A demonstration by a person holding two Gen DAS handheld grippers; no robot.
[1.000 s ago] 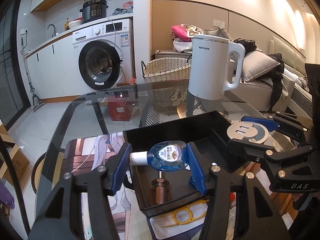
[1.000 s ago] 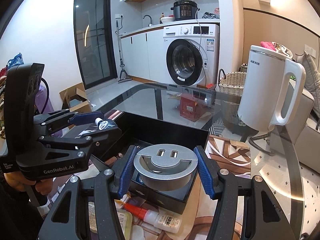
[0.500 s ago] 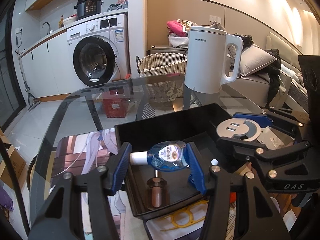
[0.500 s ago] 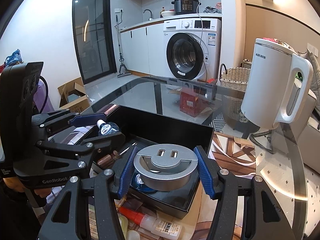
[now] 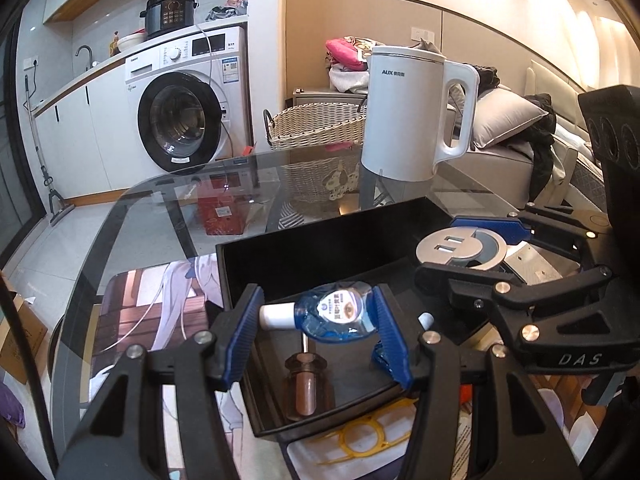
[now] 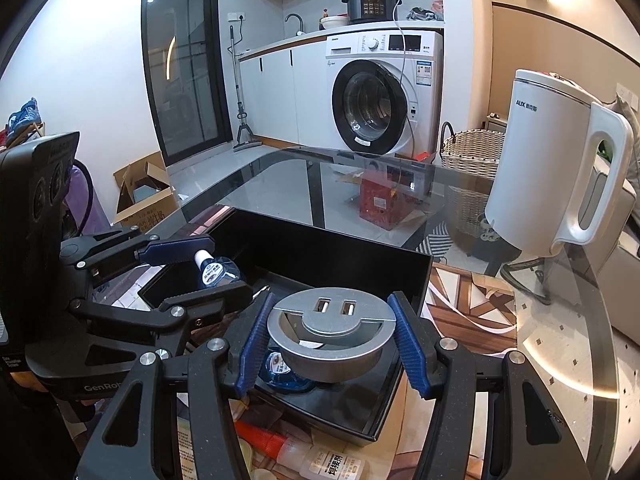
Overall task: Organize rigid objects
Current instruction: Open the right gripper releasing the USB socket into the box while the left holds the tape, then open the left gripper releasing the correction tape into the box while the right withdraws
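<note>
My left gripper (image 5: 316, 320) is shut on a small blue bottle (image 5: 336, 314) with a white cap, held sideways above the black tray (image 5: 320, 240). A brown-handled screwdriver (image 5: 306, 384) lies in the tray below it. My right gripper (image 6: 328, 332) is shut on a round silver USB socket disc (image 6: 328, 320), hovering over the tray's (image 6: 352, 248) near right corner. A second blue bottle (image 6: 280, 368) lies in the tray under the disc. In the right wrist view the left gripper (image 6: 192, 272) with its blue bottle (image 6: 218, 272) stands at left; in the left wrist view the disc (image 5: 460, 246) sits at right.
A white kettle (image 5: 412, 116) stands on the glass table (image 5: 160, 216) behind the tray. A yellow plastic piece (image 5: 372, 440) and a red-capped glue bottle (image 6: 312, 456) lie in front of the tray on a printed mat (image 5: 152, 304). A wicker basket (image 5: 316, 124) and washing machine (image 5: 188, 108) stand beyond.
The right gripper with the disc has sunk slightly toward the tray. The left gripper still holds the blue bottle in about the same place.
</note>
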